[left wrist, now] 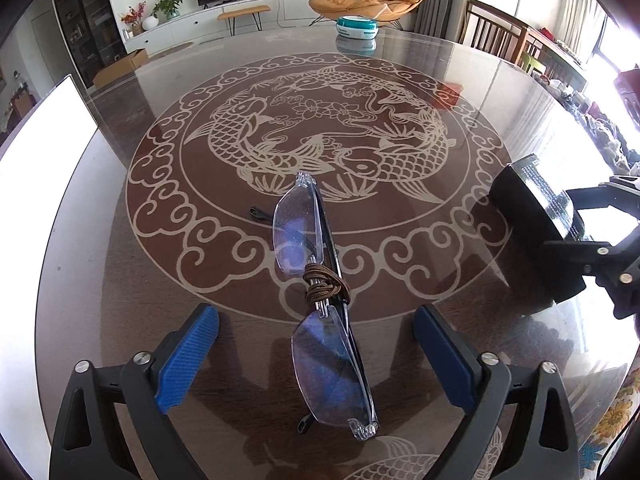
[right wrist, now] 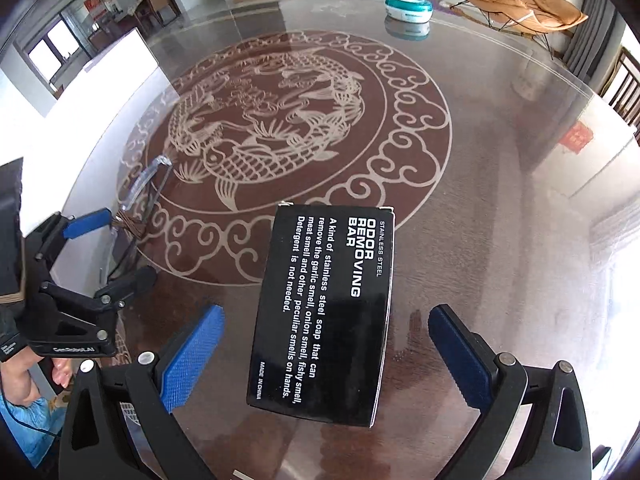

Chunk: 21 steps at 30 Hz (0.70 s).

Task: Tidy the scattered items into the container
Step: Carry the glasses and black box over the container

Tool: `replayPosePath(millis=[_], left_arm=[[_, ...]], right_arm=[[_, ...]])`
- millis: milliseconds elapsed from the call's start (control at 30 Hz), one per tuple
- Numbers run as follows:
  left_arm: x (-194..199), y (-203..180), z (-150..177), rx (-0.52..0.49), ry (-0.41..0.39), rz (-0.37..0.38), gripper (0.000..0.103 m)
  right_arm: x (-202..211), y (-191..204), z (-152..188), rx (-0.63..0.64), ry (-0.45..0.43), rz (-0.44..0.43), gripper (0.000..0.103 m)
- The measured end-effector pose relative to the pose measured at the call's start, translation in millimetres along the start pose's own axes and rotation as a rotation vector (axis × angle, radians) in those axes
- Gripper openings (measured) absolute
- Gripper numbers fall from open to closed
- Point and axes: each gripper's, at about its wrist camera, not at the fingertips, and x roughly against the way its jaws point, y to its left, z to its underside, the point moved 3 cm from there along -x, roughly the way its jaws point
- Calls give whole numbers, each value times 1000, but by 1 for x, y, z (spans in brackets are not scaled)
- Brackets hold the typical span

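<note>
Folded clear rimless glasses with a brown cord wound round the bridge lie on the glass table, between the open blue fingers of my left gripper. A black "Odor Removing Bar" box lies flat between the open fingers of my right gripper; neither pad touches it. The box also shows at the right of the left wrist view, with the right gripper around it. The glasses and left gripper show at the left of the right wrist view. A white container stands at the table's left edge.
The round glass-topped table has a carved fish pattern. A teal and white round tin sits at the far edge. Wooden chairs stand at the far right. The white container also shows in the right wrist view.
</note>
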Motion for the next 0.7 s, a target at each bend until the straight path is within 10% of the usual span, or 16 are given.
replayPosePath(millis=[67, 100, 433, 700], left_arm=[[8, 1, -3, -15, -11, 12, 30], [11, 3, -3, -18, -9, 30, 23], [106, 63, 4, 49, -175, 111, 20], [203, 196, 19, 186, -298, -11, 20]], right_arm=[[-2, -1, 0, -7, 11, 14, 58], [-1, -2, 0, -17, 11, 11, 59], [58, 19, 0, -50, -130, -77, 59], [95, 157, -65, 73, -253, -281, 59]])
